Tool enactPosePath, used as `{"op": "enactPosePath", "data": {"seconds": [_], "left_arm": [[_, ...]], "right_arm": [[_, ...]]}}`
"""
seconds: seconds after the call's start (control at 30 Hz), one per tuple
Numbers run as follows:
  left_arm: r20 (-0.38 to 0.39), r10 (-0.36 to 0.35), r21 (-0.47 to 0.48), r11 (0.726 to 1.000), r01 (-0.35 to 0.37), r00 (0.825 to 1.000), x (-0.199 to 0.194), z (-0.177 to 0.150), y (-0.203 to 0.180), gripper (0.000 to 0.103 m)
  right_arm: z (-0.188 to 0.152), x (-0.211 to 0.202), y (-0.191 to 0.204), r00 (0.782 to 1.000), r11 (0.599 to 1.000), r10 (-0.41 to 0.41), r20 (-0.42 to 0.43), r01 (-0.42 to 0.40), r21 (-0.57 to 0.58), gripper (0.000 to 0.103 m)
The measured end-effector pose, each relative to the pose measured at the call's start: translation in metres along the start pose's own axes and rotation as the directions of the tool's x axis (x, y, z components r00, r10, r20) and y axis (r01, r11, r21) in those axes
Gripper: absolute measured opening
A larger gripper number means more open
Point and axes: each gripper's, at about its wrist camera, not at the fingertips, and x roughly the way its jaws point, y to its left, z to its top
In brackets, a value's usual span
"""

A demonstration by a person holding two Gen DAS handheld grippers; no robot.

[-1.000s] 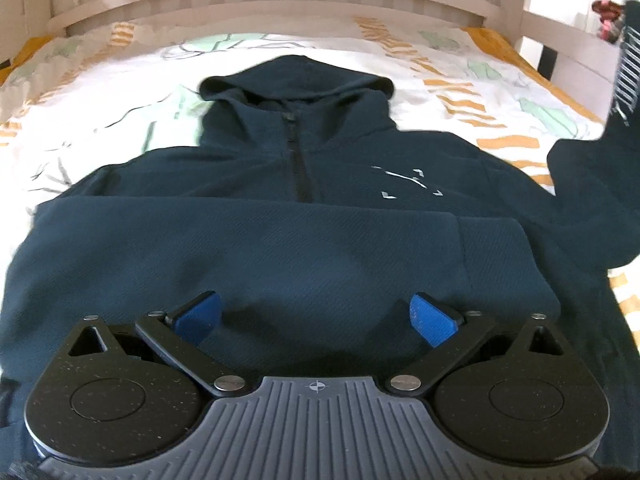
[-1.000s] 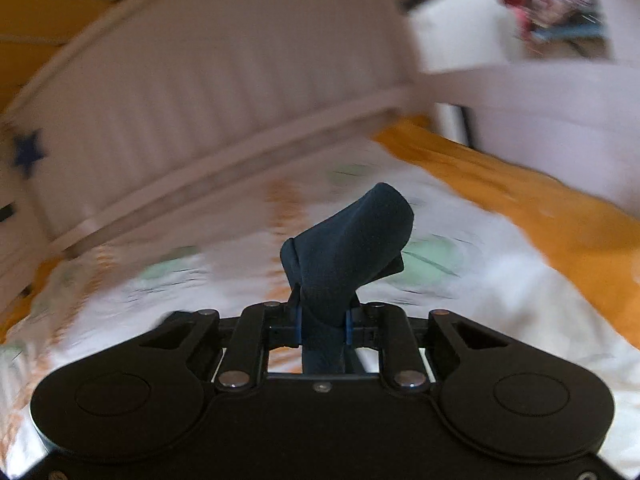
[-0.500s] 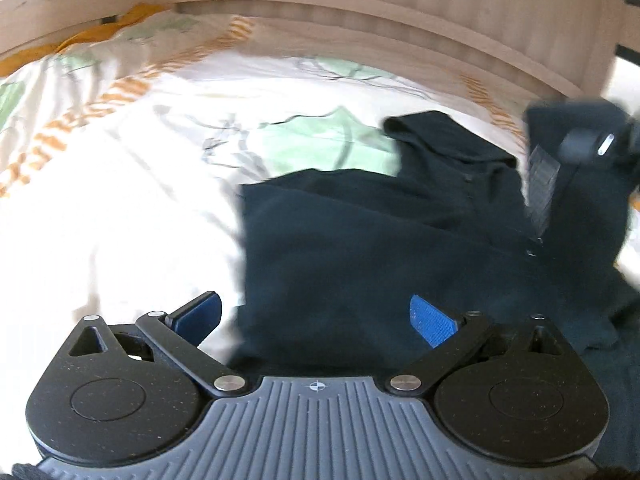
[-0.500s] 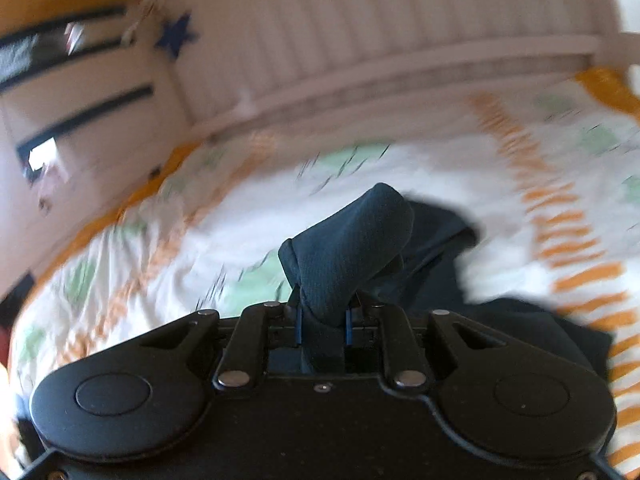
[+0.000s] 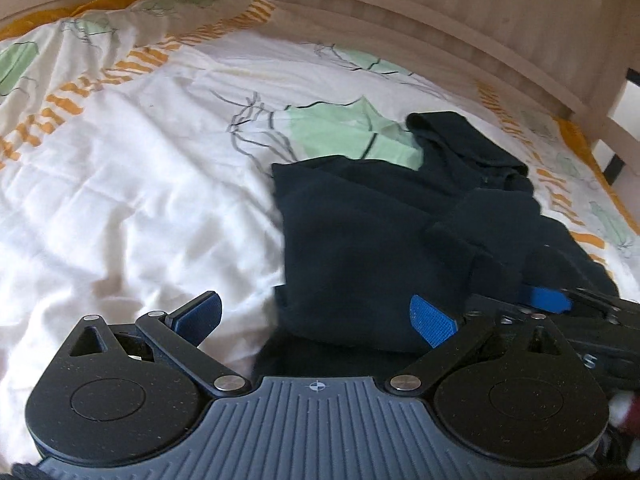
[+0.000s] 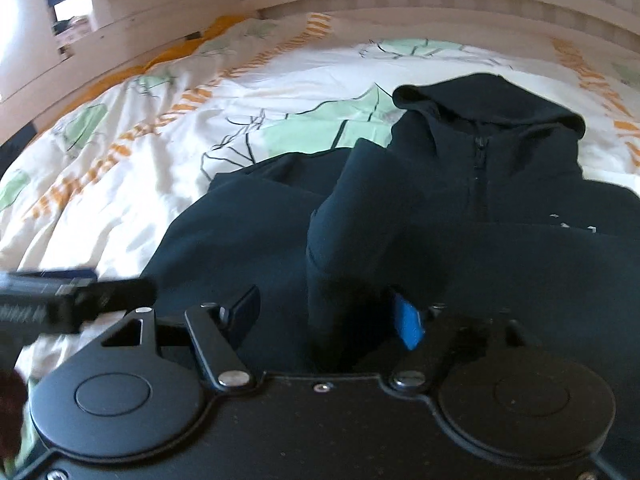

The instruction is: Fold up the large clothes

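Note:
A dark navy zip hoodie (image 5: 360, 232) lies on the bed, hood toward the headboard, both sleeves folded across its body. It also shows in the right wrist view (image 6: 460, 208). My left gripper (image 5: 316, 316) is open and empty, hovering at the hoodie's left edge. My right gripper (image 6: 328, 316) is open; the sleeve end (image 6: 348, 248) lies loose between its spread fingers, over the hoodie's chest. The right gripper shows in the left wrist view (image 5: 560, 304), close on the right. The left gripper shows blurred in the right wrist view (image 6: 60, 300).
The bed has a white duvet (image 5: 120, 184) with green and orange prints. A pale wooden headboard (image 5: 440, 20) runs along the back, and a wooden side rail (image 6: 100, 56) along the left.
My right gripper carried the sleeve leftward across the hoodie, lowered it onto the chest and opened. My left gripper swung left to the hoodie's left edge and stayed open.

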Motion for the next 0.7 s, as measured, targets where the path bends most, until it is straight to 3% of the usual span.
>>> {"op": "enactPosePath", "data": {"seconds": [0.2,0.33,0.53,0.7], "left_arm": [[0.007,-0.064,0.022,0.998,0.064,0.998,0.007,0.005,-0.029,0.102],[0.017,-0.104,0.096,0.990,0.102,0.994,0.010,0.007,-0.062,0.102],[0.021,-0.132,0.216,0.968,0.125,0.991,0.025,0.004,-0.115,0.102],[0.023,-0.122,0.250,0.962,0.113,0.992,0.036,0.001,-0.136,0.102]], "right_arm": [[-0.013,-0.038,-0.030,0.996,0.998,-0.042,0.072,0.039,0.051,0.079],[-0.026,-0.060,-0.057,0.989,0.987,-0.109,0.103,0.096,0.126,0.079],[-0.047,-0.090,-0.093,0.958,0.952,-0.260,0.123,0.233,0.198,0.079],[-0.055,-0.102,-0.118,0.941,0.935,-0.312,0.129,0.280,0.220,0.079]]}}
